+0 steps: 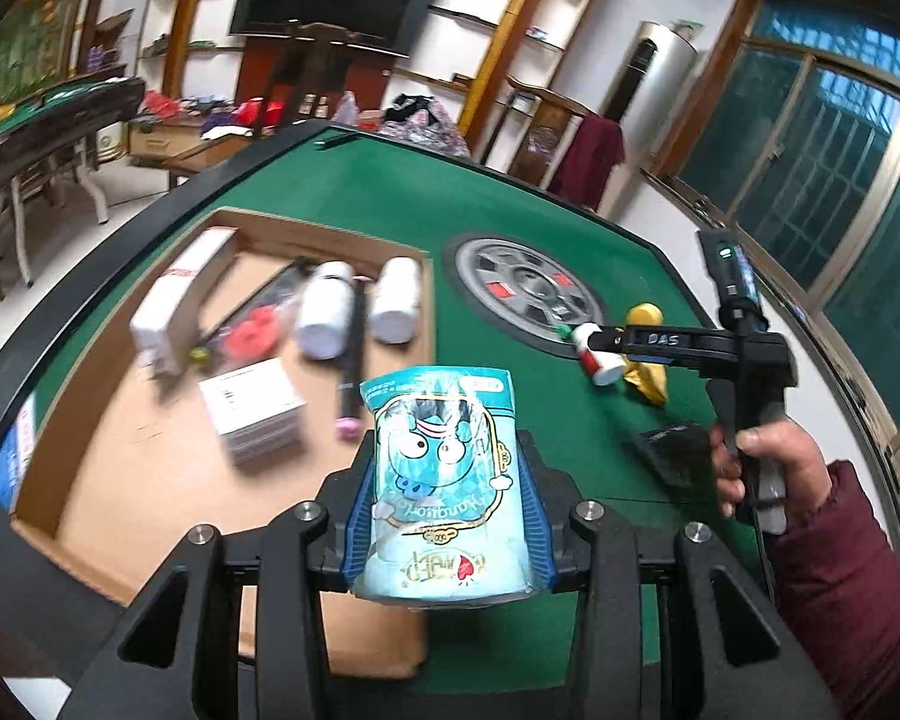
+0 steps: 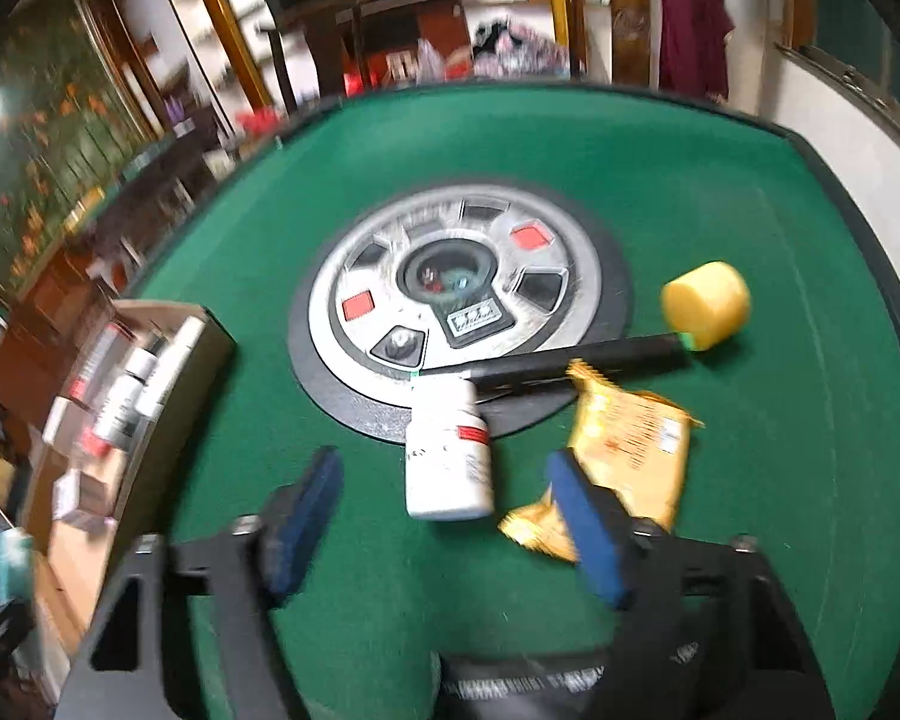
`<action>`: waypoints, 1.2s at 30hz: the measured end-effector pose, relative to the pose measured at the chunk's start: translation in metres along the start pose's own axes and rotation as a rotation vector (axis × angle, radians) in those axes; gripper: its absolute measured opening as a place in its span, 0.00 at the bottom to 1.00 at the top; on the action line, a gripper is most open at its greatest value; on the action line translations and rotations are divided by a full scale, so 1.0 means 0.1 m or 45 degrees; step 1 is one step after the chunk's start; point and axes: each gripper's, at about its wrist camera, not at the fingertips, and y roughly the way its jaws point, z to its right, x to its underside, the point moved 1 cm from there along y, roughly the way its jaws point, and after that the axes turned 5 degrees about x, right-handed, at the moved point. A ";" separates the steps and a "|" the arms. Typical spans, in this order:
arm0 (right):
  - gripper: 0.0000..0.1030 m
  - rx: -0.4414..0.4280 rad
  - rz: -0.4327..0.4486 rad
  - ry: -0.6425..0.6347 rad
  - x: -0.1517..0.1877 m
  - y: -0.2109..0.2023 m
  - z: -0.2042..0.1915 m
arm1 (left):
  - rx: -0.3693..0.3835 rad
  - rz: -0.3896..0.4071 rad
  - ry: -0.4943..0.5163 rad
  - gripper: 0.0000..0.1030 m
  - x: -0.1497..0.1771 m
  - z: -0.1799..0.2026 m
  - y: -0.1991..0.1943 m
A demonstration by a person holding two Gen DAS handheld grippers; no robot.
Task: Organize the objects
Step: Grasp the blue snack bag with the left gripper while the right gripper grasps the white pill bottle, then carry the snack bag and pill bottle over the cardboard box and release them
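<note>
My left fingers [image 1: 450,480] are clamping a pale blue plastic snack pouch with a cartoon face [image 1: 447,480], holding it above the near edge of an open brown cardboard box [image 1: 120,420] on the green felt bench [image 1: 390,198]. My right fingers [image 2: 450,516] are standing apart, gripping nothing, straddling a white plastic pill bottle with a red label [image 2: 447,456] lying on the felt, just beside a crinkled gold foil packet [image 2: 630,450]. A yellow cylinder [image 2: 707,305] is resting farther off.

The cardboard box [image 2: 90,420] and its contents smear with blur; the teal packet [image 1: 444,480] hides the tabletop [image 1: 570,420] behind it.
</note>
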 end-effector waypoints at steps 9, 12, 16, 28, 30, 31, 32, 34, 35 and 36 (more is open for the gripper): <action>0.36 0.133 -0.106 0.016 -0.06 0.36 -0.08 | -0.031 0.015 -0.112 0.39 0.09 -0.55 -0.15; 0.36 0.112 -0.096 0.050 -0.02 0.29 -0.05 | -0.037 0.025 -0.140 0.39 0.12 -0.66 -0.19; 0.36 0.016 -0.075 0.114 0.06 0.11 -0.02 | -0.061 0.034 -0.176 0.39 0.14 -0.80 -0.22; 0.37 -0.440 -0.038 0.089 0.27 -0.47 -0.71 | -0.332 -0.029 -0.127 0.39 0.04 -1.21 -0.21; 0.37 -0.498 -0.052 0.033 0.31 -0.52 -0.96 | -0.360 -0.055 -0.110 0.39 0.00 -1.27 -0.16; 0.37 -0.523 -0.061 0.006 0.33 -0.54 -1.09 | -0.378 -0.072 -0.107 0.39 -0.03 -1.32 -0.12; 0.37 -0.539 -0.069 -0.013 0.35 -0.54 -1.18 | -0.387 -0.085 -0.109 0.39 -0.05 -1.34 -0.09; 0.37 -0.572 -0.093 -0.063 0.40 -0.54 -1.42 | -0.391 -0.116 -0.119 0.39 -0.12 -1.42 -0.02; 0.37 -0.584 -0.104 -0.092 0.44 -0.53 -1.55 | -0.382 -0.125 -0.119 0.39 -0.14 -1.43 0.01; 0.37 -0.596 -0.116 -0.120 0.48 -0.52 -1.67 | -0.376 -0.136 -0.117 0.39 -0.17 -1.44 0.05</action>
